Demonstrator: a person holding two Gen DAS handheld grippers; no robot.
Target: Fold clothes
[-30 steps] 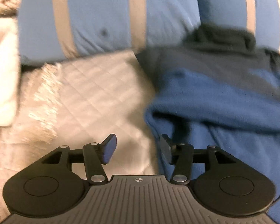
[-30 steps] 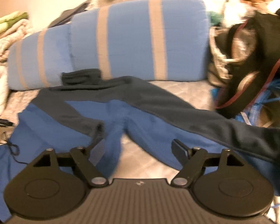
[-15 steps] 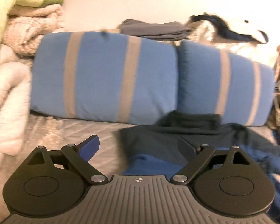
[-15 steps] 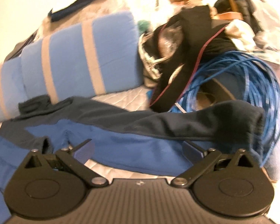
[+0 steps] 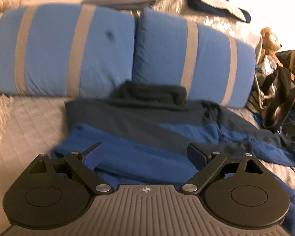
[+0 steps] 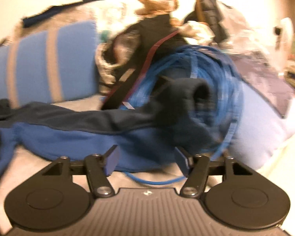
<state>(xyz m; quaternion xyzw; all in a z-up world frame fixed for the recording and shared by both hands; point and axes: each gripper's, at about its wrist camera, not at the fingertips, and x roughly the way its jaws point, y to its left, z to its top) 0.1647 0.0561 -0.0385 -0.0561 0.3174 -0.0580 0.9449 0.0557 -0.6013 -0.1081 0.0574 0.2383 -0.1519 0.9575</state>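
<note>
**Left wrist view: fleece spread on the bed**

Blue-and-navy fleece [image 5: 147, 129] lies flat on the quilt [image 5: 25, 122] below two striped pillows [image 5: 72, 49]. Left gripper [image 5: 145, 155] hovers wide open, empty. Right gripper [image 6: 145, 160], jaws just narrowing, brackets the sleeve [image 6: 100, 137] without clamping it.

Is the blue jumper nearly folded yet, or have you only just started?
Only just started. The blue jumper lies spread out on the bed below the striped pillows, one side already turned in. The right gripper has been closing around the far sleeve, not pinching it yet. The left gripper is open and empty. Folding the sleeve in and the body over is left.
</note>
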